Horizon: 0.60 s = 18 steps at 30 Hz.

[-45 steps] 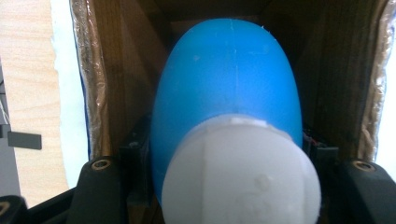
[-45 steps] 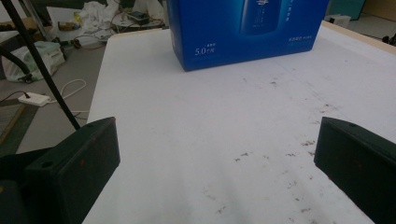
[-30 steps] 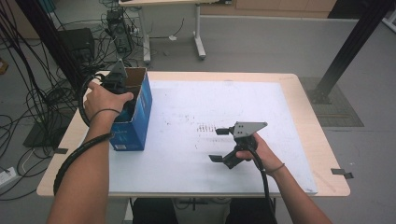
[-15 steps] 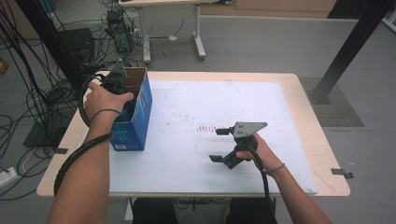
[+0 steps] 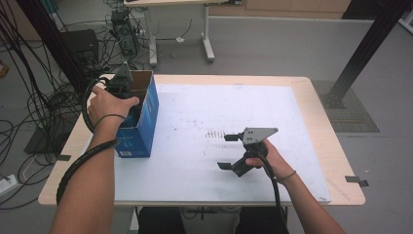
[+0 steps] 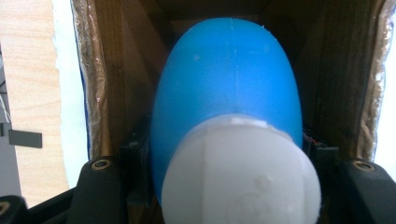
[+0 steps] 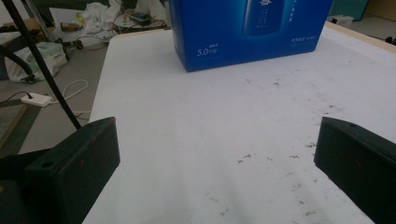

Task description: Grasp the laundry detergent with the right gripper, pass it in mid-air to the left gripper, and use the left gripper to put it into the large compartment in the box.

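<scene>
A blue bottle (image 6: 229, 88) with a white cap (image 6: 240, 177) is inside the open blue cardboard box (image 5: 142, 127) at the table's left side. My left gripper (image 6: 229, 156) is shut on the bottle, with a black jaw pressed against each side of it below the cap. In the high view the left gripper (image 5: 129, 97) reaches down into the box's open top, and its jaws are hidden inside. My right gripper (image 5: 224, 152) rests low over the white mat, right of centre. It is open and holds nothing. The right gripper (image 7: 217, 163) faces the box (image 7: 247, 28) from a distance.
A white mat (image 5: 292, 112) with faint dark specks covers most of the wooden table (image 5: 321, 97). Cables and equipment (image 5: 58, 53) lie on the floor to the left. A black post (image 5: 360, 48) stands beyond the far right corner.
</scene>
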Motion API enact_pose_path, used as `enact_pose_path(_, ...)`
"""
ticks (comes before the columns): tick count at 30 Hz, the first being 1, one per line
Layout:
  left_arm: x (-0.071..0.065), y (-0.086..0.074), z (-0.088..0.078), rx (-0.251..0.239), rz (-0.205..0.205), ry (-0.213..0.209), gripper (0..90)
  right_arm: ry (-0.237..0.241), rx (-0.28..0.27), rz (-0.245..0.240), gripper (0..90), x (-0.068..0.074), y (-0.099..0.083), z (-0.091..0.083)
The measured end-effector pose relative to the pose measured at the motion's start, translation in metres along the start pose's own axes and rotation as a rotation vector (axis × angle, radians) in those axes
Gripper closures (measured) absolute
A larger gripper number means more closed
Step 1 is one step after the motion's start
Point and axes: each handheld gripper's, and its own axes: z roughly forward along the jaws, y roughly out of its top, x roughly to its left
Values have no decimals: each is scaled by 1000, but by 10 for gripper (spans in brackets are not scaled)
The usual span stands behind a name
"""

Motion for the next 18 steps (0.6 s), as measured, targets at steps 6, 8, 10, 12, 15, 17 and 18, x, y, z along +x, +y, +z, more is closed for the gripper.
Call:
enact_pose_path(6, 0, 0, 0, 1, -1, -1, 376, 3, 2, -1, 3, 0, 0, 1)
enact_pose_path(8, 1, 0, 0, 0, -2, -1, 376, 5, 1, 0, 3, -1, 0, 2)
enact_pose_path(10, 2, -1, 0, -5, -5, -3, 376, 3, 4, 2, 3, 0, 0, 2)
enact_pose_path(12, 2, -1, 0, -3, -6, -5, 376, 7, 2, 0, 3, -1, 0, 2)
enact_pose_path(15, 2, -2, 0, -5, -8, -4, 376, 5, 3, -1, 3, 0, 0, 3)
enact_pose_path(17, 2, -2, 0, -4, -9, -4, 376, 7, 2, -1, 3, 0, 0, 3)
enact_pose_path(18, 2, -2, 0, -5, -11, -4, 376, 7, 2, -1, 3, 0, 0, 3)
